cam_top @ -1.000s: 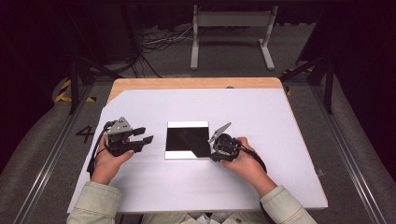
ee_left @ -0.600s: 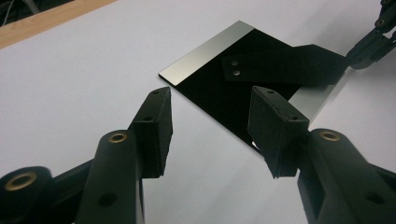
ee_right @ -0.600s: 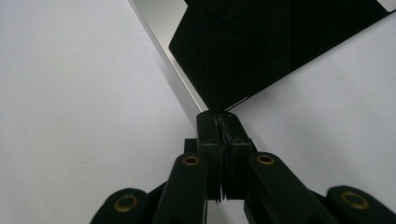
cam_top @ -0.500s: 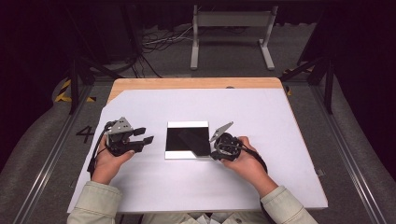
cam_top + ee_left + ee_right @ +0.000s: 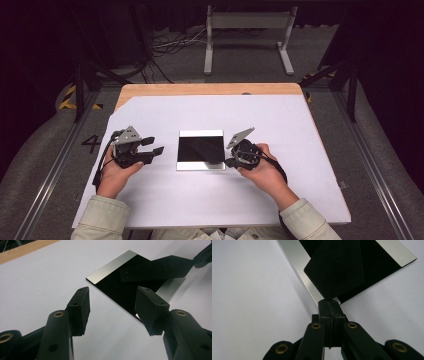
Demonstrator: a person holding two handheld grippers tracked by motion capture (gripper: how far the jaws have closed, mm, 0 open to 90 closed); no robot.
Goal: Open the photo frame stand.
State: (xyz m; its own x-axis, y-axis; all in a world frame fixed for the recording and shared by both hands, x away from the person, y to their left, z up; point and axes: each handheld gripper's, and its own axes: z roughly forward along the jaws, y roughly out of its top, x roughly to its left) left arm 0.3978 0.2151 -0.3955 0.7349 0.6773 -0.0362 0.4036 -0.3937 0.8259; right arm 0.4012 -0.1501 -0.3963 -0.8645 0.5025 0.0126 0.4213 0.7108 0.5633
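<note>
A flat black square plate [image 5: 187, 150] with silver strips [image 5: 110, 267] along two edges lies mid-table on the white sheet. A thin black sheet [image 5: 337, 270] with two small holes [image 5: 155, 267] hangs tilted over the plate. My right gripper [image 5: 331, 303] is shut on its near corner, at the plate's right edge [image 5: 227, 161]. Left of the plate, my left gripper [image 5: 156, 149] points at it and stands open. Its jaws have just been opening, and only bare table lies between them [image 5: 112, 305].
The white sheet [image 5: 280, 125] covers most of the wooden tabletop [image 5: 200, 89]. Beyond the far edge stand a white metal frame [image 5: 247, 30] and loose cables [image 5: 170, 45] on the floor. Rails run along both sides.
</note>
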